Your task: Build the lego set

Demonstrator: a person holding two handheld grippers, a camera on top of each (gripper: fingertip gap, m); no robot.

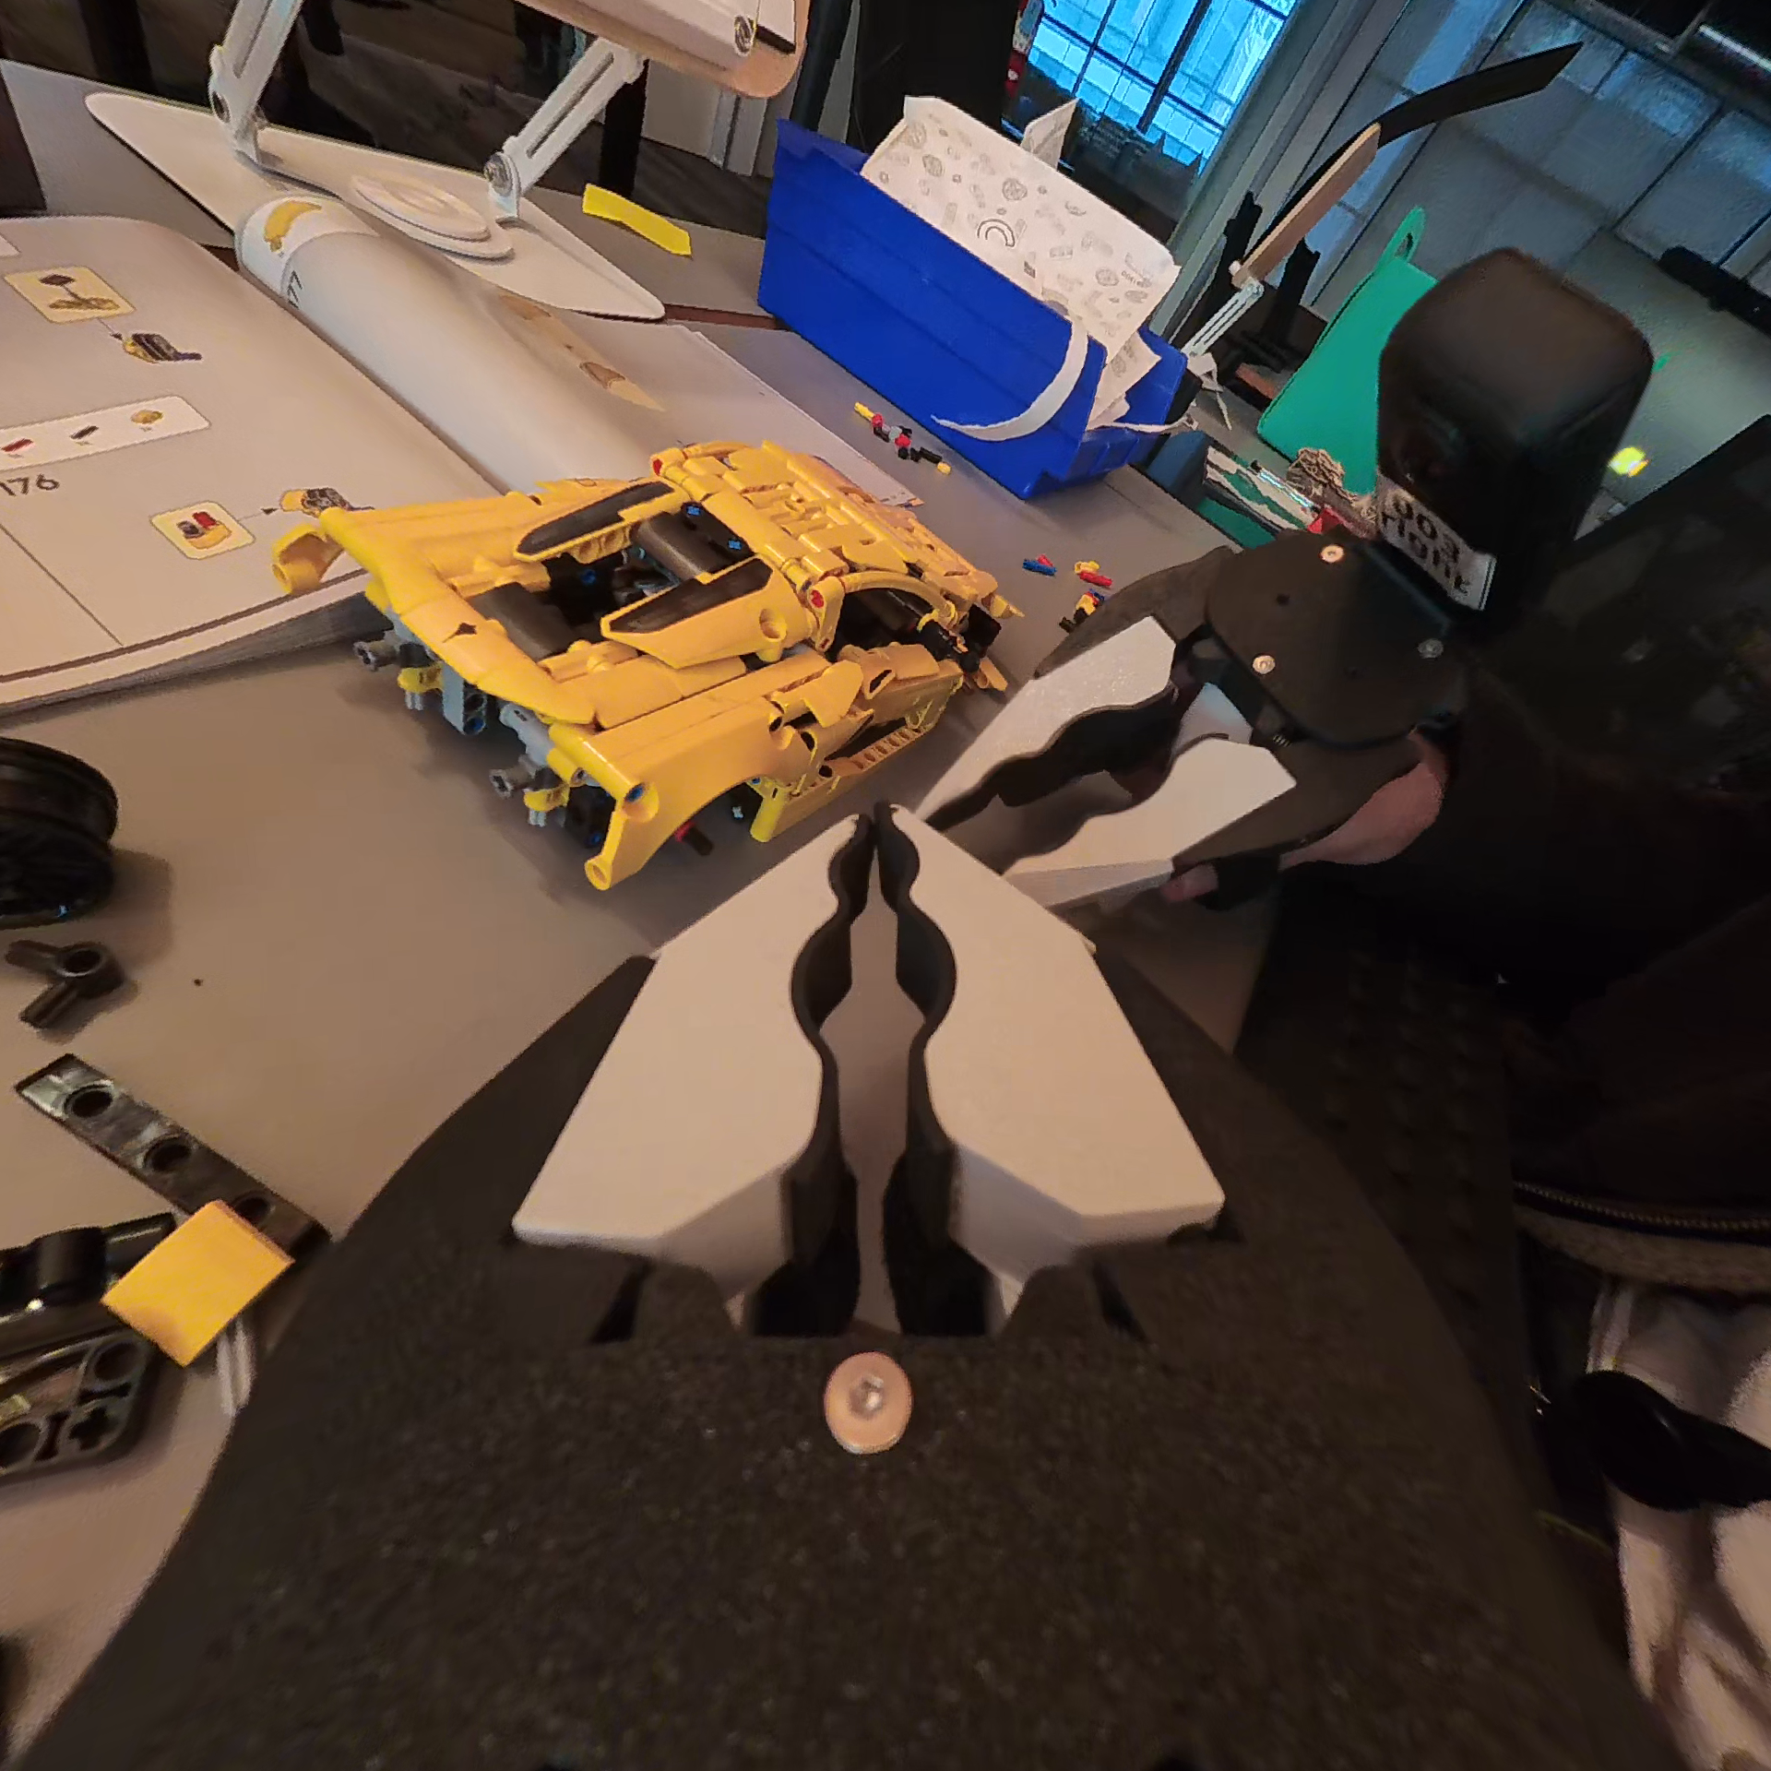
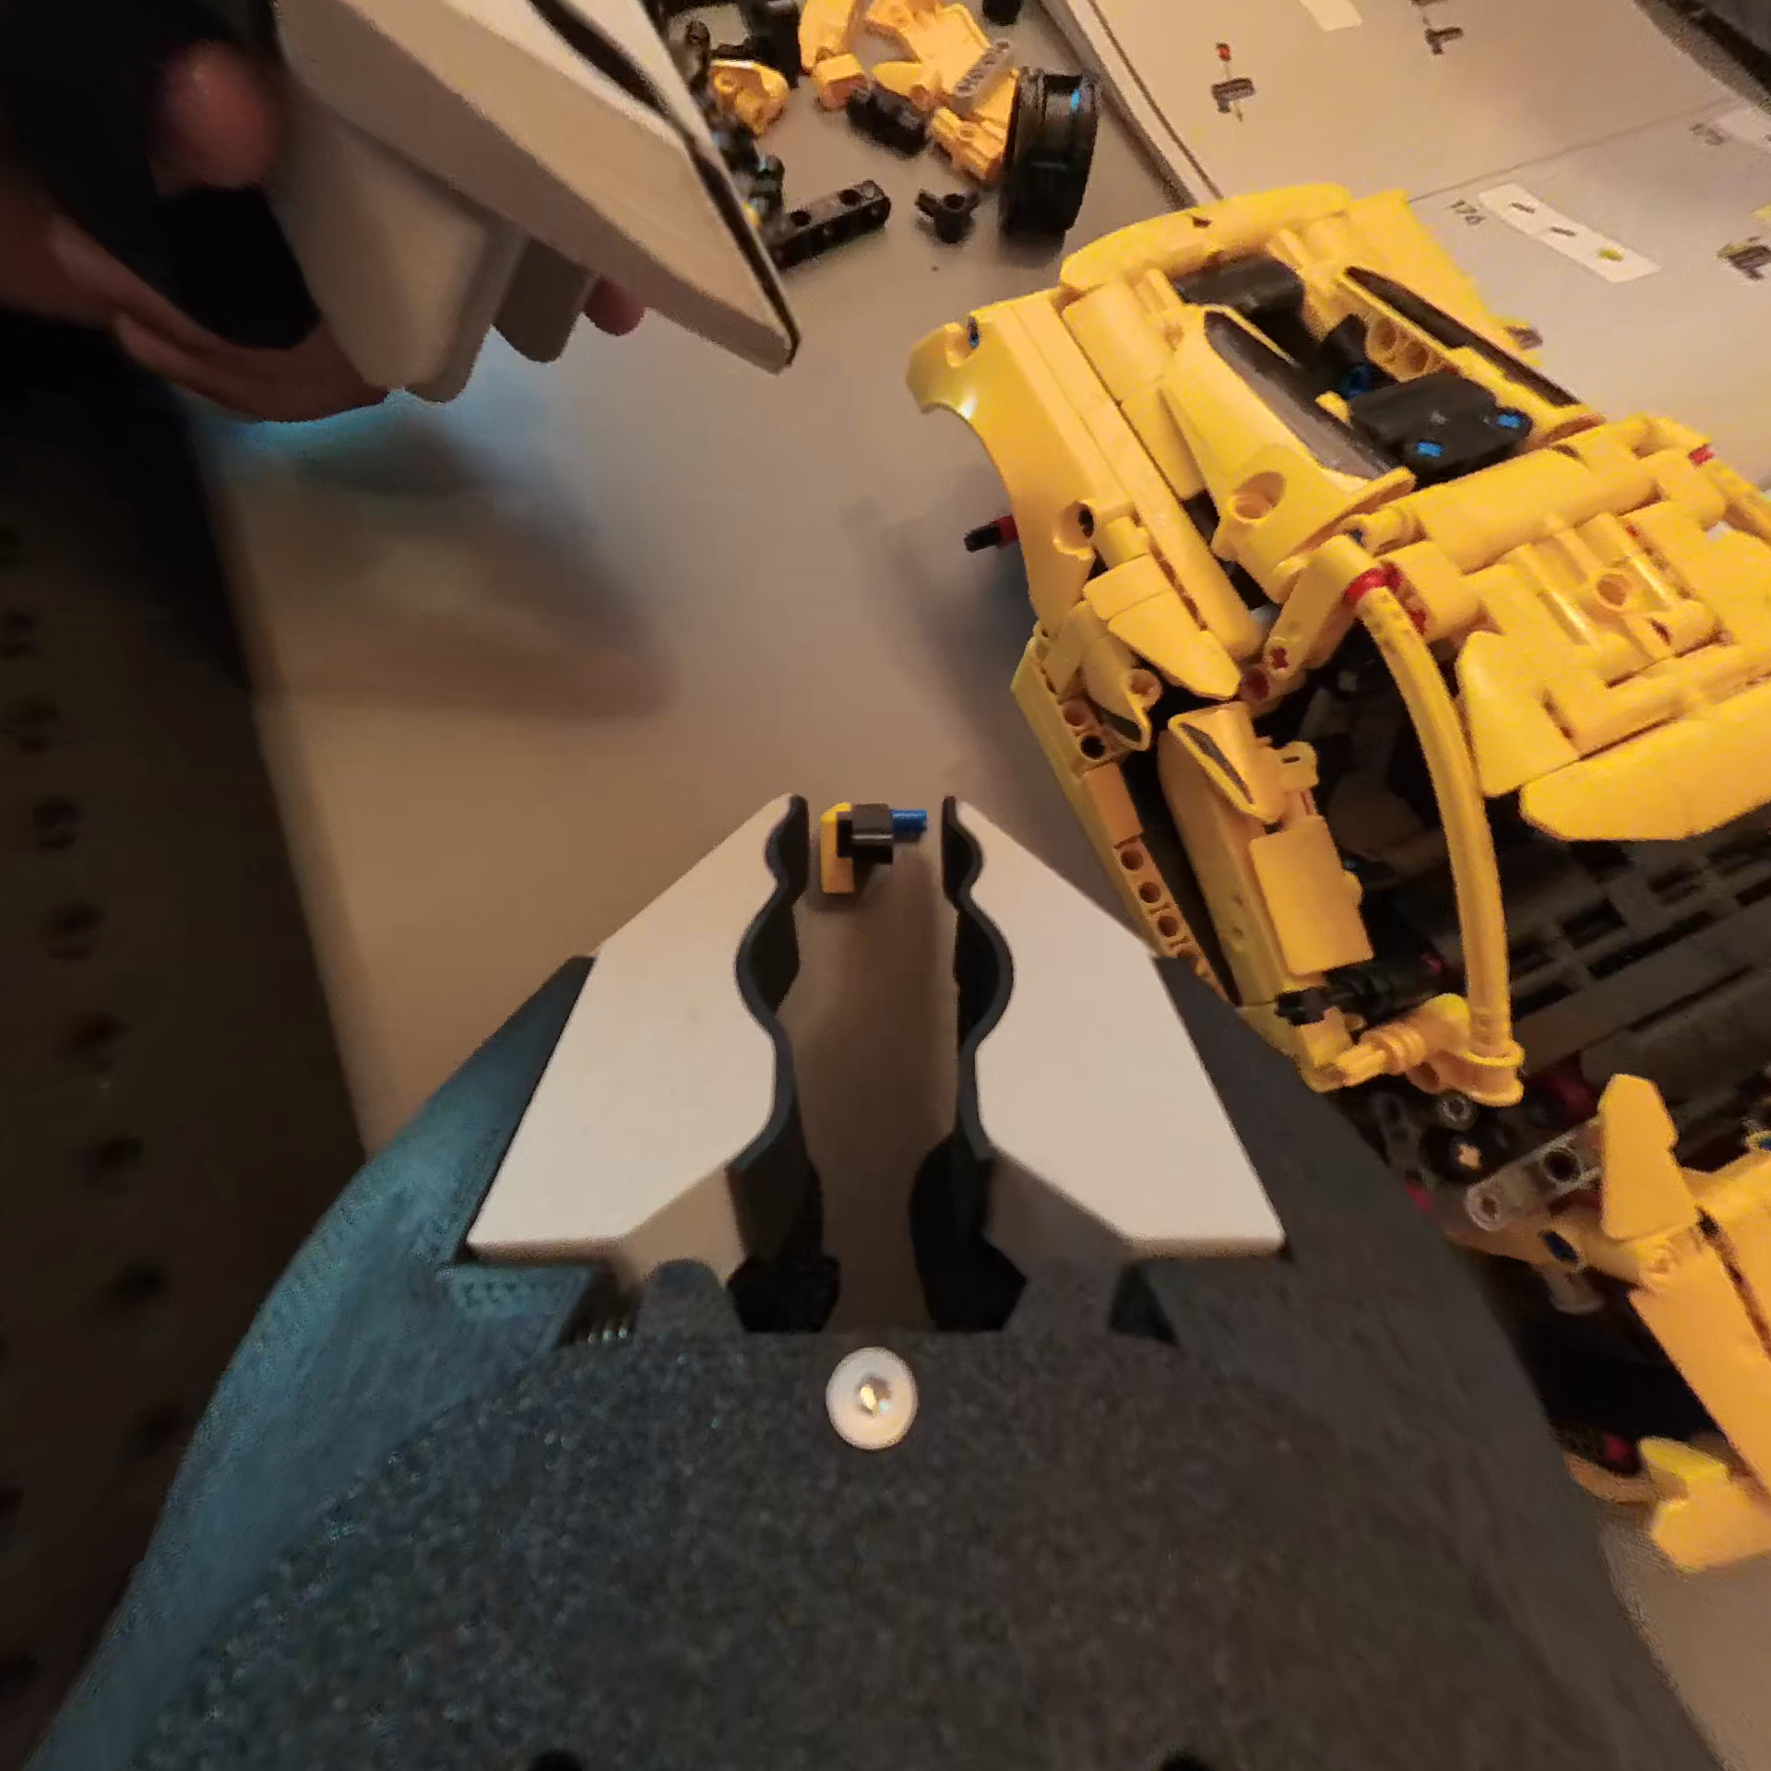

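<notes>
Right wrist view: right tongs [image 2: 867, 815] gape apart around a small yellow, black and blue piece [image 2: 862, 841] lying on the desk [image 2: 575, 575], untouched. Yellow car [image 2: 1342, 594] fills the right side. Left tongs [image 1: 877, 829] are pinched together, empty, at frame centre.

A workshop or lab bench is showing here: a grey tabletop [image 1: 316, 862] is lying beneath the jaws, a blue plastic parts bin [image 1: 920, 316] stuffed with printed paper is sitting far ahead of them, a white articulated stand [image 1: 402, 182] is standing beyond to the left, and large industrial windows [image 1: 1150, 67] are glowing behind.
</notes>
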